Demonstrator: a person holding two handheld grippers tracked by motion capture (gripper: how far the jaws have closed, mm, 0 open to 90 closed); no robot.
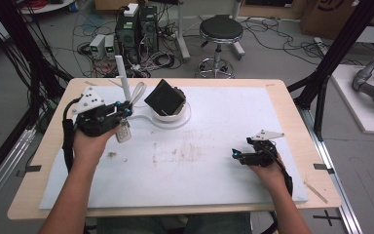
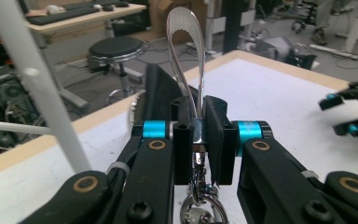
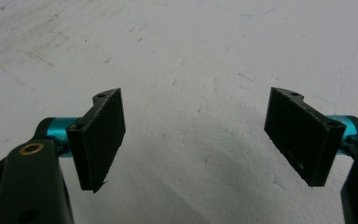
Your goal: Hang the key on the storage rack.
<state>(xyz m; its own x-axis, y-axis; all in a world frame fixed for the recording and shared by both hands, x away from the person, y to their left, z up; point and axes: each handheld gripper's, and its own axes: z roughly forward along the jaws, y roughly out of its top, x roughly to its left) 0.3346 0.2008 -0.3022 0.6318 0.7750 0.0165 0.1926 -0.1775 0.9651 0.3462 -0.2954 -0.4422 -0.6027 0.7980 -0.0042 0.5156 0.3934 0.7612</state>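
Note:
My left gripper [image 1: 125,110] [image 2: 198,136] is shut on a grey strap loop [image 1: 138,91] [image 2: 185,51] just above its metal clasp [image 2: 197,189], and holds it above the white mat [image 1: 214,165]. A small pale tag [image 1: 122,132] hangs from the clasp below the jaws. A thin white upright post [image 1: 123,77] [image 2: 32,88] stands just beside it. To its right, a black square block [image 1: 165,97] [image 2: 157,91] rests tilted on a round white base [image 1: 171,118]. My right gripper [image 1: 234,155] [image 3: 196,135] [image 2: 349,114] is open low over bare mat, with nothing between its jaws.
The mat covers most of a wooden table [image 1: 292,122]. Beyond the far edge are a black stool [image 1: 220,31], computer cases [image 1: 136,29] and floor cables. Black frame posts [image 1: 338,53] rise at both sides. Faint brown stains [image 1: 185,151] mark the mat's centre.

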